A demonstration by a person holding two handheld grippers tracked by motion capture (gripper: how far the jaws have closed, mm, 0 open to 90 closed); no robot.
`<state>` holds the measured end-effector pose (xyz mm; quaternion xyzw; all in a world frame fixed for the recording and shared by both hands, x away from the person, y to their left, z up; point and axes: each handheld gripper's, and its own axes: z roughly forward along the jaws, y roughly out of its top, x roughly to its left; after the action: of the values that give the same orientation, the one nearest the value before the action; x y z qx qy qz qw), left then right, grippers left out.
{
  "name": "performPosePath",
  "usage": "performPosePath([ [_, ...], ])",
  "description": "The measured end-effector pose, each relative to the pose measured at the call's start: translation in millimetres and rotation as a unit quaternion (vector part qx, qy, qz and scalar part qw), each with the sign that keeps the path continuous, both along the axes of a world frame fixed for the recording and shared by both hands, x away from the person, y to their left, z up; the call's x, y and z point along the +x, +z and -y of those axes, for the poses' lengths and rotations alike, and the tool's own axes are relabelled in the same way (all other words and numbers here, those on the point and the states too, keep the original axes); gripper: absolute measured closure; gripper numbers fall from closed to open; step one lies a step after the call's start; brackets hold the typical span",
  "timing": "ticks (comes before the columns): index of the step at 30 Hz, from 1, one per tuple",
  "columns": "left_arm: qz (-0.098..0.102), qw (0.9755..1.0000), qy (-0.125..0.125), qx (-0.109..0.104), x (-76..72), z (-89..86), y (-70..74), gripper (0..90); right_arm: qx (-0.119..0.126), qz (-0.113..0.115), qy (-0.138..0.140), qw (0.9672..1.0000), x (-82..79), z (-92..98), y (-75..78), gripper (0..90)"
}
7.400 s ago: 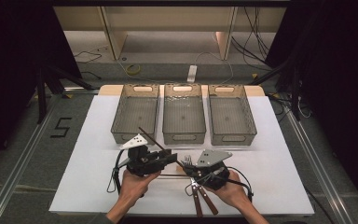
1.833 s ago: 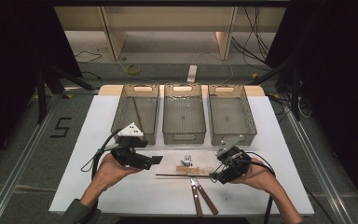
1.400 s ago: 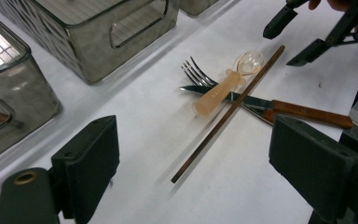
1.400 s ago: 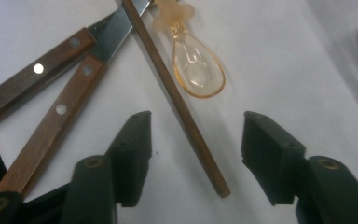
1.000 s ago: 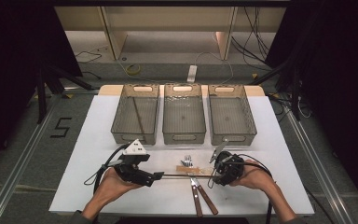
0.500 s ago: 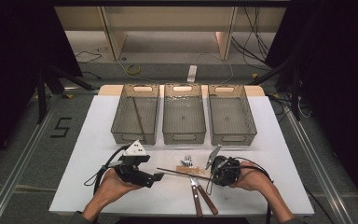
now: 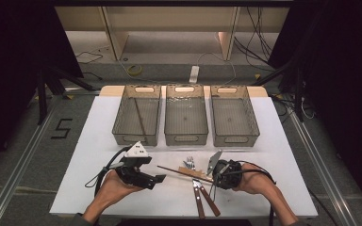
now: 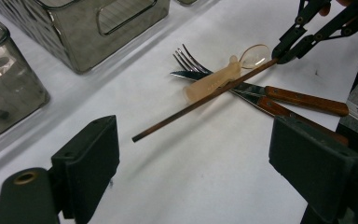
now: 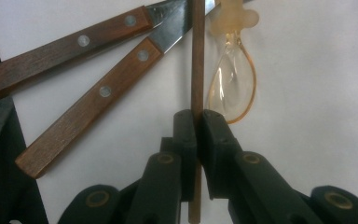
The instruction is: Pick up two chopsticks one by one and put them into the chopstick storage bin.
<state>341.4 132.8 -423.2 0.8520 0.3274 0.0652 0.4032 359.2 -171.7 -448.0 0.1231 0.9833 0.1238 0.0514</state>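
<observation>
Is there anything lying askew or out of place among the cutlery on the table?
Mostly the pile: the chopstick lies slantwise across the knife, fork and translucent spoon, one end pinched in the right gripper, whose jaws have just closed on it. Another stick lies diagonally in the left bin.

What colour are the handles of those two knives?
Reddish-brown wood with small silver rivets on the two knife handles, clearest in the right gripper view.

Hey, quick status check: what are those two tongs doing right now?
Right tongs just closed, clamped on chopstick. Left tongs open, holding nothing. Chopstick lies across a spoon, two knives and a fork.
</observation>
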Motion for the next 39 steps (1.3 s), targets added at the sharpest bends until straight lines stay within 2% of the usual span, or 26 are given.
performPosePath([
  [3,-0.004,1.0000,-0.002,-0.001,0.6,0.2,0.2,15.6,0.005,0.001,-0.007,1.0000,-1.1,2.0,3.4,85.1],
  [7,0.001,0.9999,-0.014,0.005,0.0,3.1,1.8,15.7,0.008,0.009,0.001,0.9999,-4.4,0.3,7.7,85.1],
  [10,0.000,0.9995,-0.024,0.019,0.0,7.1,3.2,15.8,0.007,0.011,0.009,0.9999,-6.6,-2.1,10.6,85.1],
  [13,0.005,0.9982,-0.044,0.041,-1.9,15.4,6.6,16.1,0.007,0.014,0.019,0.9997,-8.7,-4.8,12.2,85.1],
  [15,0.002,0.9966,-0.060,0.056,-3.1,22.8,6.9,17.4,0.007,0.014,0.018,0.9997,-10.8,-7.0,14.2,85.1],
  [18,0.005,0.9930,-0.082,0.085,-3.8,32.8,7.2,18.1,0.008,0.016,0.026,0.9995,-13.8,-10.0,16.7,85.1],
  [21,0.011,0.9900,-0.091,0.107,-3.9,40.5,8.6,19.7,0.009,0.020,0.035,0.9991,-17.1,-12.8,19.2,85.1],
  [25,0.000,0.9854,-0.118,0.123,-2.5,49.7,8.5,23.5,0.005,0.025,0.046,0.9986,-22.6,-17.6,22.9,85.1],
  [26,-0.001,0.9850,-0.119,0.125,-3.0,52.0,7.1,24.6,0.008,0.026,0.049,0.9984,-23.7,-18.5,23.4,85.1],
  [29,-0.007,0.9816,-0.134,0.136,-4.7,57.9,3.5,29.6,0.009,0.025,0.052,0.9983,-26.6,-21.0,25.3,85.1],
  [33,0.000,0.9766,-0.147,0.157,-7.8,63.3,-0.4,36.6,0.007,0.030,0.066,0.9973,-29.4,-23.0,26.7,85.1],
  [37,-0.003,0.9716,-0.164,0.170,-9.7,66.5,-3.3,43.2,0.002,0.030,0.072,0.9970,-33.1,-25.4,29.1,85.1],
  [39,-0.004,0.9699,-0.168,0.176,-11.1,68.7,-4.9,46.4,0.002,0.029,0.076,0.9967,-34.1,-26.4,29.0,85.1],
])
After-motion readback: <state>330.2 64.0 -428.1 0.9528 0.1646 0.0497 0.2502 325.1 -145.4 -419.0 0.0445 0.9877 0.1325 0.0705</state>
